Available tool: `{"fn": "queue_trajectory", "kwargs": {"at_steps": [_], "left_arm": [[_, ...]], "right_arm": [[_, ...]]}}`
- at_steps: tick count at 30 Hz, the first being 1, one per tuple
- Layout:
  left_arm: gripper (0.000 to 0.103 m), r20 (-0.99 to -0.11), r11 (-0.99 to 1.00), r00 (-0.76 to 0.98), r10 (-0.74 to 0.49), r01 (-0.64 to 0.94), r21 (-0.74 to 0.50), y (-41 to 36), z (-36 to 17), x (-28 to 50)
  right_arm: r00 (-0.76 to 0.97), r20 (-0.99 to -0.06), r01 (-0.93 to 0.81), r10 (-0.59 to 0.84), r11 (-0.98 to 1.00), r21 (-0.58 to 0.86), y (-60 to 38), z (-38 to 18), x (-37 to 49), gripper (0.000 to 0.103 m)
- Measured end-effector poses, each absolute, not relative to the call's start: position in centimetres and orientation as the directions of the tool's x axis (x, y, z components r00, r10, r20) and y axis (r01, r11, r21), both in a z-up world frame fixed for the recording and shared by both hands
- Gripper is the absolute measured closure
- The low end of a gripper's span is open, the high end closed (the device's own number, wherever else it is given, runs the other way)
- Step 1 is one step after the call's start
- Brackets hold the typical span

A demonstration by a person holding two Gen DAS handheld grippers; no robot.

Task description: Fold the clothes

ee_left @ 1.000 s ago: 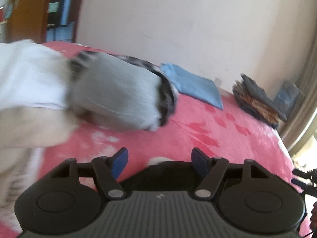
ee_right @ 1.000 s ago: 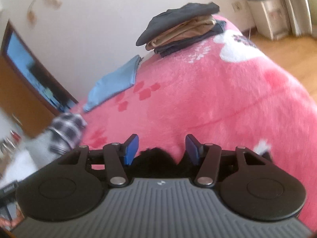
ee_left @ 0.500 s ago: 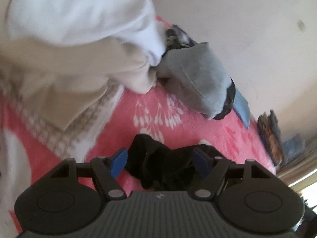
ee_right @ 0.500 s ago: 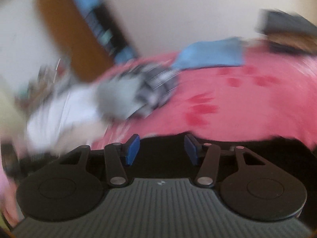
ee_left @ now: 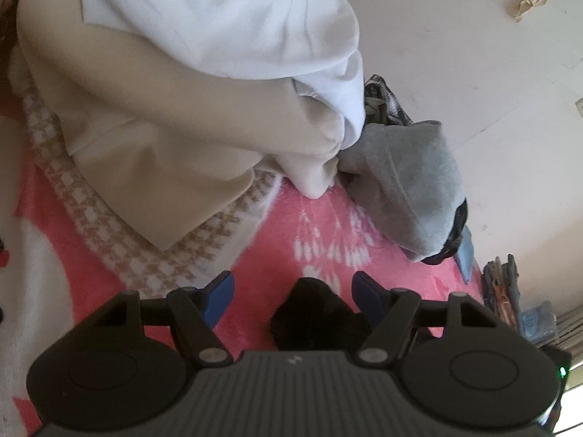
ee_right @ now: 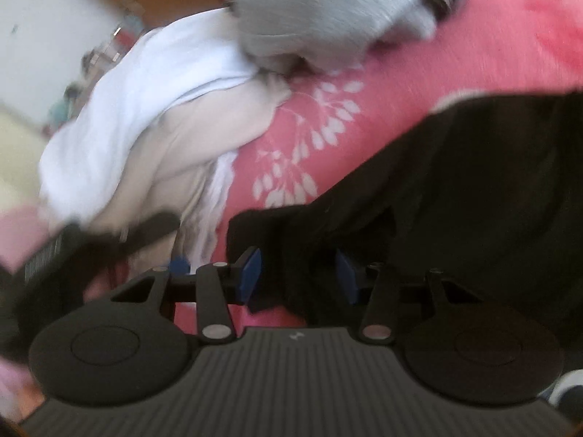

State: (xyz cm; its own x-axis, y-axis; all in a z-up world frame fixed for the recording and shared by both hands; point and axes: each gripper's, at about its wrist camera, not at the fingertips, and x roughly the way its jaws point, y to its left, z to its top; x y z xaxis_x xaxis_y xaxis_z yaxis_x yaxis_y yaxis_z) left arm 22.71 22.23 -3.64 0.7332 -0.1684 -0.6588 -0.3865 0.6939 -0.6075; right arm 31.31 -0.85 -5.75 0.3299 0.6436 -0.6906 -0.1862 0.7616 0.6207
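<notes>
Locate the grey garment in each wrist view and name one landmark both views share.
Left wrist view: the grey garment lies right of centre on the pink blanket, beside the white and cream clothes.
Right wrist view: the grey garment is at the top centre, blurred and cut by the edge.
Shared landmark: the white leaf print on the blanket, just below the garment.

The black garment [ee_right: 455, 189], earlier barely seen, is now spread between the right gripper [ee_right: 297, 273] jaws, which have been closing.
</notes>
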Motion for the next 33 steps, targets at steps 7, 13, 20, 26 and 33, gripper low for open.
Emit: {"fn": "queue_trajectory", "kwargs": {"at_steps": [7,13,20,26,33], "left_arm": [[0.042,-0.650,0.747,0.742,-0.164,-0.337,-0.573,22.1,-4.7,22.3],[0.043,-0.640,0.769,0.751,-0.161,-0.311,-0.559,22.0,-5.0,21.7],[0.044,-0.672,0.869,0.728,-0.135,-0.239,-0.433,19.9,-5.1,21.6],[0.048,-0.677,0.913,0.731,-0.088,-0.213,-0.349,18.7,-5.2,21.8],[0.061,-0.681,0.935,0.730,-0.063,-0.195,-0.296,17.7,-5.6,22.0]], "right_arm": [[0.354,-0.615,-0.128,0.705,0.687,0.715,-1.6,-6.4,32.7,0.099],[0.409,-0.499,0.035,0.764,0.533,0.845,-2.6,-7.6,36.0,0.096],[0.450,-0.359,0.263,0.818,0.263,0.928,-3.8,-11.7,38.2,0.061],[0.449,-0.371,0.094,0.813,0.371,0.924,-3.5,-8.5,38.2,0.053],[0.420,-0.630,-0.434,0.653,0.754,0.493,2.8,-1.7,38.3,0.053]]}}
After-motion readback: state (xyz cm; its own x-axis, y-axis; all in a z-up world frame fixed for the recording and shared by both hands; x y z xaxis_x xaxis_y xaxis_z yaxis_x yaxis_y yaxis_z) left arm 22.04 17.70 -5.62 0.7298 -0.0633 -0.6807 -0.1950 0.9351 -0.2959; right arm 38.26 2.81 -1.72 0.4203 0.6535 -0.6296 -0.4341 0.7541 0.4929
